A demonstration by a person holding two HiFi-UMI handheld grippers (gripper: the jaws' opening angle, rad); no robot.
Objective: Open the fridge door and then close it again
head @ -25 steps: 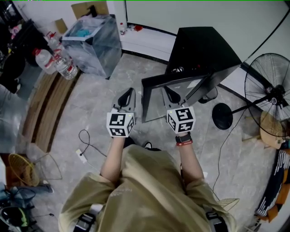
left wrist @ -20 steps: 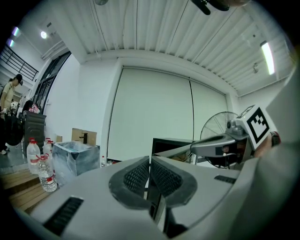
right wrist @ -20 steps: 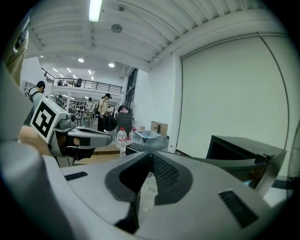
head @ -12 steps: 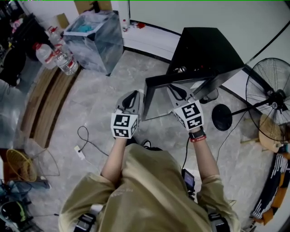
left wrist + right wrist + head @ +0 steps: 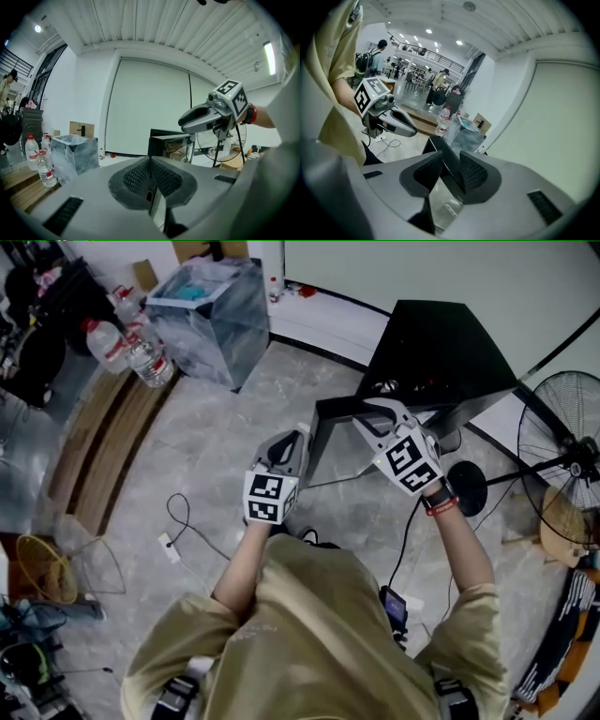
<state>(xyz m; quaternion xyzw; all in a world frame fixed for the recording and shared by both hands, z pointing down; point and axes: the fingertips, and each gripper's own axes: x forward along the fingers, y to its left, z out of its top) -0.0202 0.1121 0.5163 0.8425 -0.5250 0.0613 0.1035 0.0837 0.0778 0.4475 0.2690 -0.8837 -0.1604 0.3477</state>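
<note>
Black and boxy, the fridge (image 5: pixel 441 343) stands on the floor just ahead of the right hand-held gripper (image 5: pixel 373 409), and its fridge door (image 5: pixel 326 442) hangs swung open toward the person, between the two tools. The right hand-held gripper sits at the door's top edge. In the right gripper view its jaws are parted and have just been opening, and the door's dark edge (image 5: pixel 443 149) runs up through the gap between them. It lies close against one pad and well clear of the other, so the grip is released rather than clamped.

The left hand-held gripper (image 5: pixel 295 439) hovers just beside the door's outer side. In the left gripper view its jaws are clenched together on nothing, with the door (image 5: pixel 171 143) seen right behind the fingertips and the right hand-held gripper (image 5: pixel 206 117) above and beyond it. A standing fan (image 5: pixel 562 456) is farther out past the right hand-held gripper.
</note>
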